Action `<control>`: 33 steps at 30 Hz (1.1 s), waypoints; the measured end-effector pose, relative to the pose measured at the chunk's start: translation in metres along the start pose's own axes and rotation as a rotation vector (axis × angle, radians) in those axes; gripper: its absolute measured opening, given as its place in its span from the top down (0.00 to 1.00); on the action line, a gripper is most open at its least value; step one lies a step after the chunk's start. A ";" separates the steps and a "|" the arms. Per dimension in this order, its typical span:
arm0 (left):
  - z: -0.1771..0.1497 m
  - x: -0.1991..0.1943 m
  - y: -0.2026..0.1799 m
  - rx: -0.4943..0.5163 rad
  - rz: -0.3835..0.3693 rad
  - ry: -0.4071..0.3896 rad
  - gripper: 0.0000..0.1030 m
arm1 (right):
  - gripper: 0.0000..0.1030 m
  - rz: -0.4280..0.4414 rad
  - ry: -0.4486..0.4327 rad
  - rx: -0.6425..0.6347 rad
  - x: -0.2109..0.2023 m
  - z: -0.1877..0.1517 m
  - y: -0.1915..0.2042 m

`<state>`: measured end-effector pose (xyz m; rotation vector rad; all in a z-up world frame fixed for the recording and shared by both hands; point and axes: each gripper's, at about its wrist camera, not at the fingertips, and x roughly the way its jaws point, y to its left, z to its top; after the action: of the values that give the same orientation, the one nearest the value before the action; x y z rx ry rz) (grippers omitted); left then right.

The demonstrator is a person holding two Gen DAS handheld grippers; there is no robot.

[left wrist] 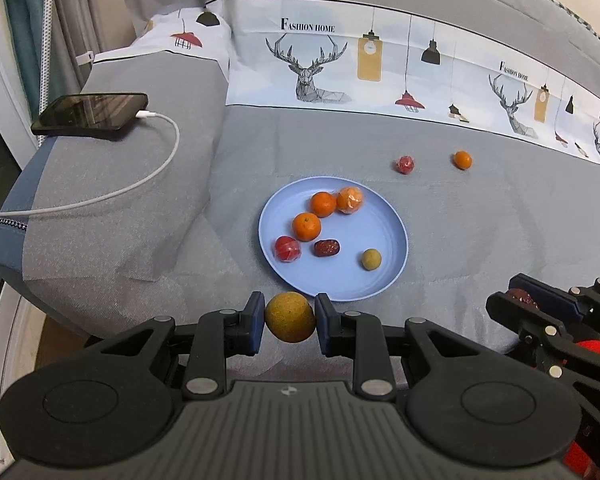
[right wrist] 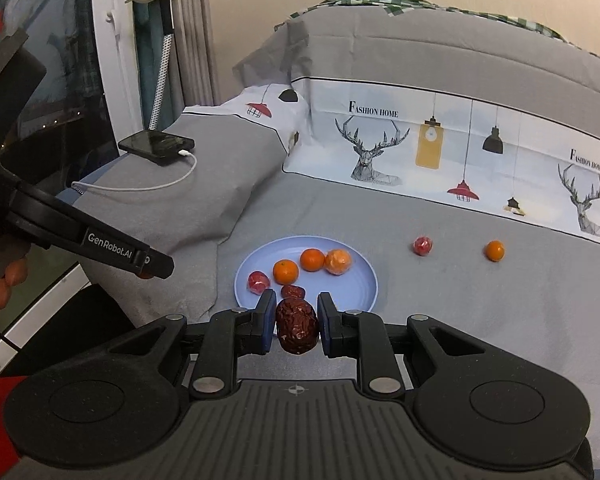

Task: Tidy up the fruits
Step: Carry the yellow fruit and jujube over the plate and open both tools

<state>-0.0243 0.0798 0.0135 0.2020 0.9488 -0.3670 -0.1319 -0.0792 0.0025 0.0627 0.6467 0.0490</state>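
Note:
A light blue plate lies on the grey bed cover. It holds oranges, a wrapped orange, a wrapped red fruit, a red date and a small yellow-green fruit. My left gripper is shut on a yellow-green round fruit just in front of the plate's near rim. My right gripper is shut on a dark red date over the plate's near edge; it also shows in the left wrist view. A wrapped red fruit and a small orange lie beyond the plate.
A black phone with a white charging cable rests on a grey pillow at the left. A printed deer-pattern pillow band runs along the back. The bed edge drops off at the left. Curtains hang behind.

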 end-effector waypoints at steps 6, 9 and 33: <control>0.004 0.004 0.000 0.003 0.004 -0.005 0.72 | 0.77 0.002 0.007 0.006 0.004 -0.002 -0.002; 0.010 0.010 0.003 -0.005 0.008 0.001 0.72 | 0.77 0.003 0.011 0.012 0.008 -0.001 -0.005; 0.091 0.136 -0.012 0.073 0.003 0.079 0.72 | 0.77 0.023 0.102 0.033 0.141 0.023 -0.030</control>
<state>0.1113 0.0099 -0.0468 0.2861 1.0139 -0.3932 -0.0046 -0.1008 -0.0659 0.0997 0.7488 0.0642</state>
